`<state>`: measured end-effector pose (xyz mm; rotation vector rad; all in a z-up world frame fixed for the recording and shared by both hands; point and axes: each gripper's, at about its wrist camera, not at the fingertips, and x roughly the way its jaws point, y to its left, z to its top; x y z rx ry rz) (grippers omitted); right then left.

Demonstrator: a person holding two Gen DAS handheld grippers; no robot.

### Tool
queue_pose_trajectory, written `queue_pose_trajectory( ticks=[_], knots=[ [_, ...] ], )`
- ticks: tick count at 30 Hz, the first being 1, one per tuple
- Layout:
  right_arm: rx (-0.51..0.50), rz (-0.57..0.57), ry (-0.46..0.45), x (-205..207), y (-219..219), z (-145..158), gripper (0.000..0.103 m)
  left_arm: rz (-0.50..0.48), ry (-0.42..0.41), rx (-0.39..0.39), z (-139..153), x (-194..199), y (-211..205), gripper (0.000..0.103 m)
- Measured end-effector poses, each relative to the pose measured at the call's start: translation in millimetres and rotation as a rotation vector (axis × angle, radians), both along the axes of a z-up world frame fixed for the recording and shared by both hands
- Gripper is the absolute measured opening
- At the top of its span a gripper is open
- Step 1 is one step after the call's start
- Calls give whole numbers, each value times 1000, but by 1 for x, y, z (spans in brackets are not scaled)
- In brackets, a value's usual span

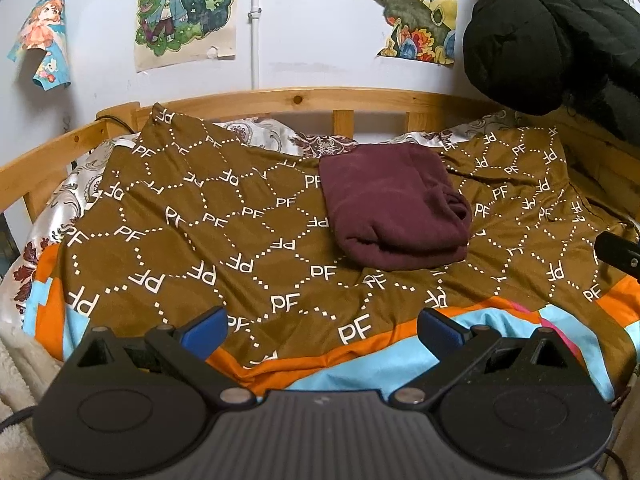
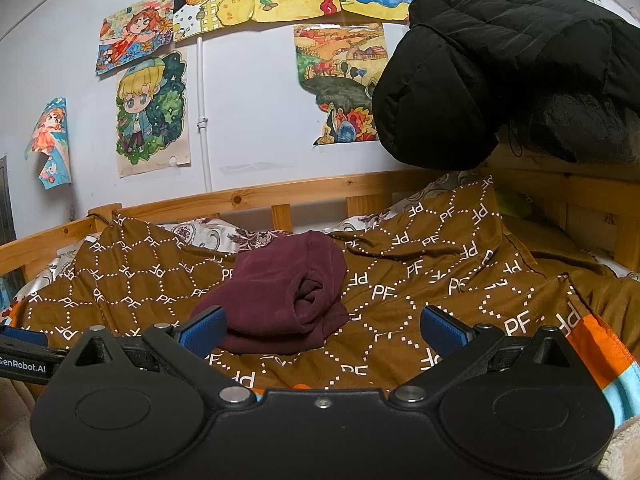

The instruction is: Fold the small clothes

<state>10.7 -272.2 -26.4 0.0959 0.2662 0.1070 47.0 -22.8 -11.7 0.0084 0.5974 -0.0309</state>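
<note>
A maroon garment (image 1: 394,210) lies folded into a thick bundle on the brown patterned bedspread (image 1: 224,240), right of centre in the left wrist view. It also shows in the right wrist view (image 2: 280,296), just ahead of the fingers. My left gripper (image 1: 322,330) is open and empty, held back over the bedspread's near edge. My right gripper (image 2: 322,330) is open and empty, close to the garment's near edge without touching it. The other gripper (image 2: 24,356) shows at the left edge of the right wrist view.
A wooden bed rail (image 1: 304,100) runs along the back under a wall with drawings. A black padded jacket (image 1: 540,36) hangs at the upper right and also shows in the right wrist view (image 2: 500,64). A floral sheet (image 1: 264,136) shows behind the bedspread.
</note>
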Motion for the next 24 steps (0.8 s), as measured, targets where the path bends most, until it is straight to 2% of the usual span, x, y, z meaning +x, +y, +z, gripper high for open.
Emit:
queue_pose_trajectory(
  ticks=[11, 17, 24],
  knots=[
    [10, 12, -6, -1, -1, 0, 103, -8, -20, -5, 2, -2, 0, 102],
    [9, 15, -9, -2, 0, 0, 103, -16, -74, 0, 6, -7, -1, 102],
    [18, 19, -16, -3, 0, 2, 103, -15, -82, 12, 7, -7, -2, 102]
  ],
)
